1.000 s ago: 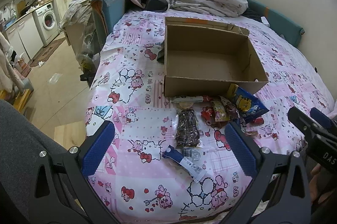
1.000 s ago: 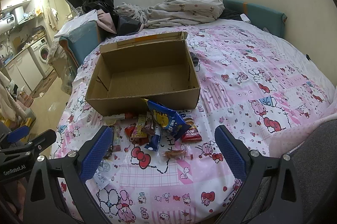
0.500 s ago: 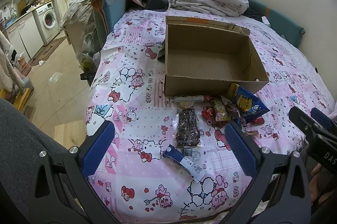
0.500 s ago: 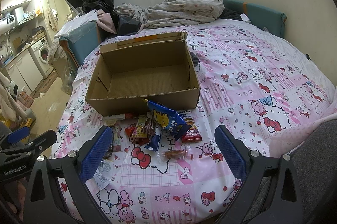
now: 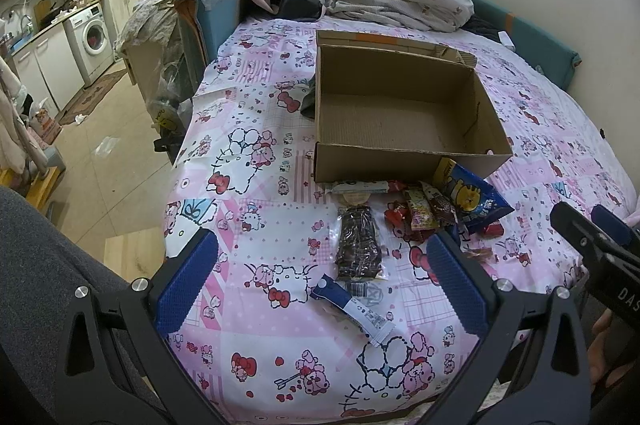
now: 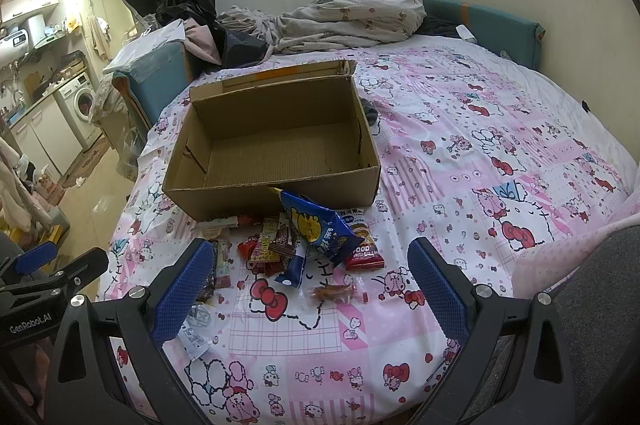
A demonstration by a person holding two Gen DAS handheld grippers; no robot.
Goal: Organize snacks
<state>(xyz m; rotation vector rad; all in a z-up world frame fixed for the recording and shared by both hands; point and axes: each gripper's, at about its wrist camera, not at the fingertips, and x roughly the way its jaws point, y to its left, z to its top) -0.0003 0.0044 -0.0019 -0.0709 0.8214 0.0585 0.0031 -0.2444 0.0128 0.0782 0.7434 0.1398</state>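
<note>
An empty open cardboard box (image 5: 400, 113) (image 6: 276, 141) stands on the pink Hello Kitty bedspread (image 5: 256, 153). A pile of snack packets lies in front of it: a blue tiger bag (image 5: 470, 197) (image 6: 316, 229), a dark chocolate pack (image 5: 357, 245), a blue and white stick (image 5: 352, 307), small red and yellow packets (image 5: 416, 215) (image 6: 268, 247), a red pack (image 6: 362, 255) and a clear wrapped snack (image 6: 334, 293). My left gripper (image 5: 320, 281) is open and empty, near the stick. My right gripper (image 6: 308, 289) is open and empty, near the pile.
A crumpled blanket (image 5: 392, 1) and a teal cushion (image 6: 484, 25) lie at the bed's far end. A teal bin with clothes (image 5: 212, 13) stands at the left bedside. The floor, a washing machine (image 5: 92, 41) and cabinets are further left.
</note>
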